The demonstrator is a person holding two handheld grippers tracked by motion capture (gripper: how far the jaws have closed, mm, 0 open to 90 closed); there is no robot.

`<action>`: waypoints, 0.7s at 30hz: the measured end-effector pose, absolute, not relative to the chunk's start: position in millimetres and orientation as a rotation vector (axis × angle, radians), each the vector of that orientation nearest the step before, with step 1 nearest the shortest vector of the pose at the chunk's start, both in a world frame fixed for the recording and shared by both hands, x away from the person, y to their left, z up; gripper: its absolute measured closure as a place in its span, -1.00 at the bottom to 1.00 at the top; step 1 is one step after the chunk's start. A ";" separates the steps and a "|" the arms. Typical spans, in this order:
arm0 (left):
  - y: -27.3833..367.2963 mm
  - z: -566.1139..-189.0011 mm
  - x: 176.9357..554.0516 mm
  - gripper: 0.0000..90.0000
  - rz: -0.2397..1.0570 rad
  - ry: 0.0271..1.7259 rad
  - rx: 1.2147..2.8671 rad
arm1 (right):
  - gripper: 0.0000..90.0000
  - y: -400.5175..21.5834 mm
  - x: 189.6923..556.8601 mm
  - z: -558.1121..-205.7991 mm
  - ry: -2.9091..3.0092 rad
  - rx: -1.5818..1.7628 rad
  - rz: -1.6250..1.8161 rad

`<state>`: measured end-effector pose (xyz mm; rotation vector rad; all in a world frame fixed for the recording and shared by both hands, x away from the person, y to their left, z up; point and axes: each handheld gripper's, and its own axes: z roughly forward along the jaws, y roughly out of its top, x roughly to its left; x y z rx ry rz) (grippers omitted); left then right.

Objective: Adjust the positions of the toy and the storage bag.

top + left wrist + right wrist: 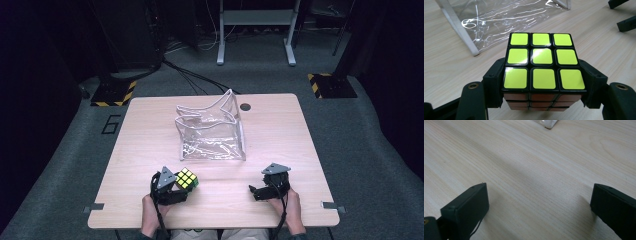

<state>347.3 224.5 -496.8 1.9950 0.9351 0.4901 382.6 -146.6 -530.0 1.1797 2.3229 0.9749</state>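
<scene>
We have the puzzle cube clamped in the left tool — in the left gripper view both jaws press against opposite side faces, the yellow face turned up and reddish-orange faces below. In the high view the cube sits at the near left of the bench, just in front of the left hand, held slightly above or at the surface; we cannot tell which.

We judge the work to be placing the cube in the clear plastic bag, which stands at the middle of the bench with its mouth open at the top. Done so far: the pick-up, as the grip is secure. Left to do: carry the cube to the bag, lower it through the mouth, let go. The bag holds nothing that we can see.

The right tool rests near the bench's near right side, its jaws spread wide with only bare wood between them — released, holding nothing.

Writing: none readable on the cube, bag or tools. A figure resembling "6" is marked on the floor left of the bench.
</scene>
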 end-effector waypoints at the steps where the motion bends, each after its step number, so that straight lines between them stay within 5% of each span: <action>1: 222.9 -496.9 347.4 -0.25 0.484 0.929 1.999 | -0.97 -146.7 382.6 -530.0 2.324 1.178 0.974; 21: 187.9 -502.7 349.4 -0.25 0.416 0.841 2.046 | -0.97 -146.6 382.6 -529.9 2.323 1.180 0.975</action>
